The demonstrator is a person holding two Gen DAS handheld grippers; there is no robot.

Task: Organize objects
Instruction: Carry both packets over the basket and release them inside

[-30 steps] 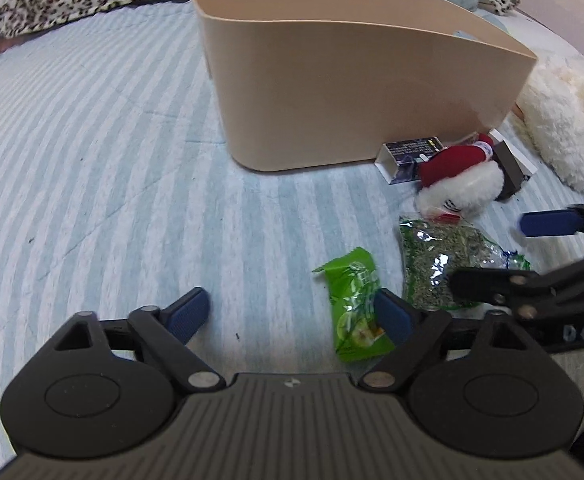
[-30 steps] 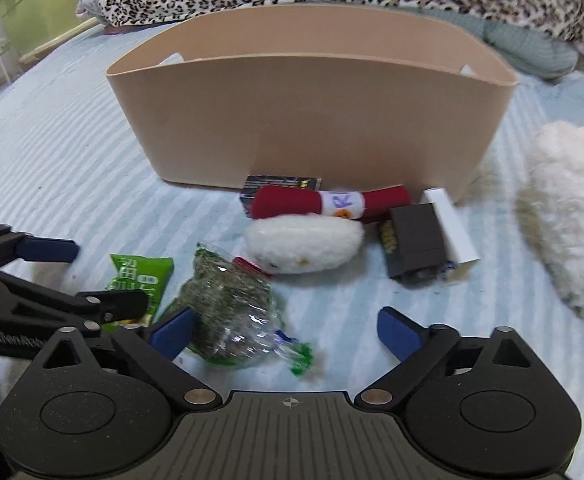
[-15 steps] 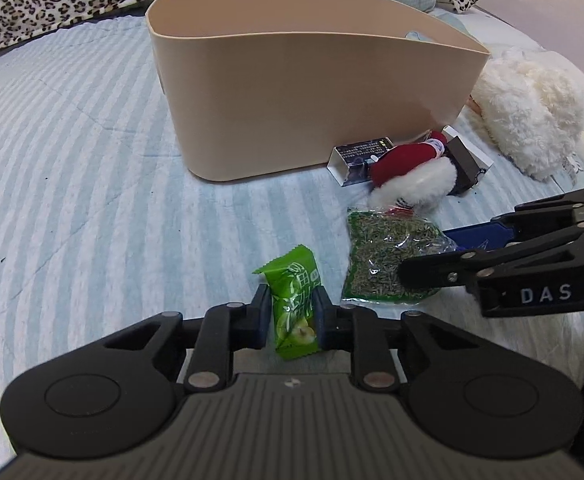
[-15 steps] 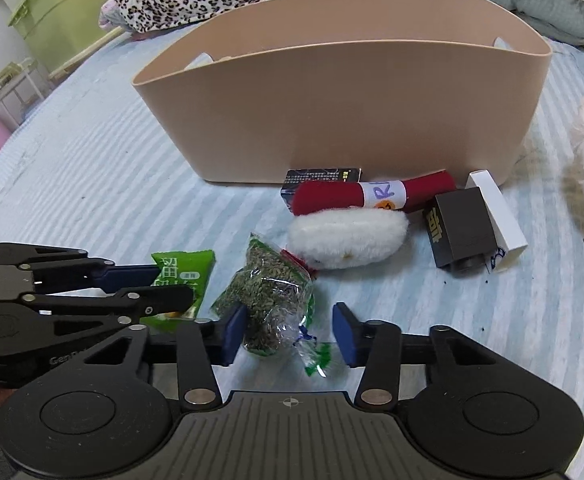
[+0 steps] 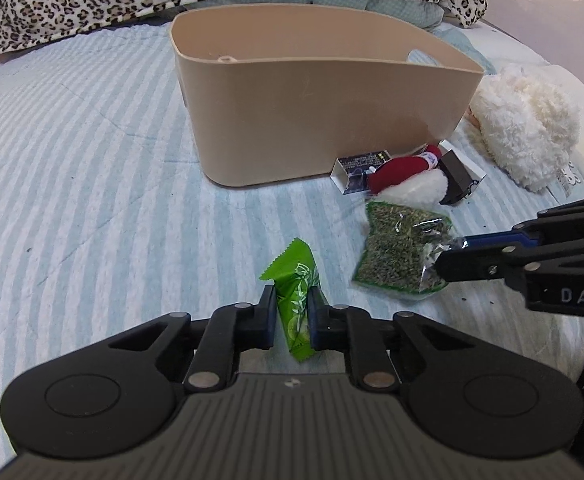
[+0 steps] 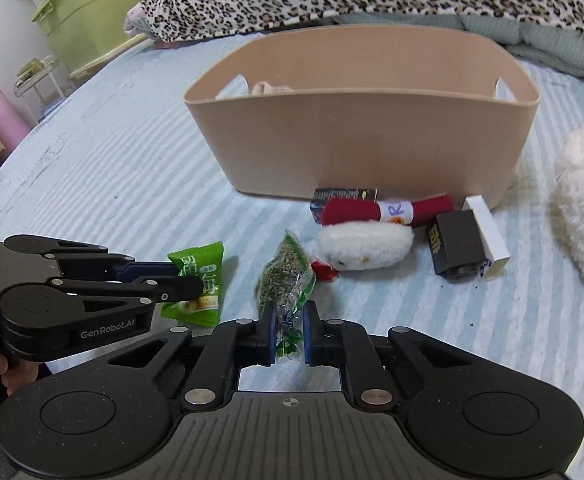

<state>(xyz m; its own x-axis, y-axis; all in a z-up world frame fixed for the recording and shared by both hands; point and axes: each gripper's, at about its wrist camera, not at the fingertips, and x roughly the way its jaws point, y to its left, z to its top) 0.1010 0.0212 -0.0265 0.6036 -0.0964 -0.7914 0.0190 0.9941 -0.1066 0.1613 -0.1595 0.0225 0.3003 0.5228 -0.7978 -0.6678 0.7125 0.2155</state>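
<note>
Both claws loaded, ready to lift.
My left claw (image 5: 292,316) pinches the green packet (image 5: 296,296), my right claw (image 6: 289,334) the herb bag (image 6: 285,280) (crinkly); next, carry both to the beige bin (image 5: 312,112) at 12 o'clock.

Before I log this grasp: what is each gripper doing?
Left gripper: shut on the green snack packet.
Right gripper: shut on the bag of dried herbs.
</note>
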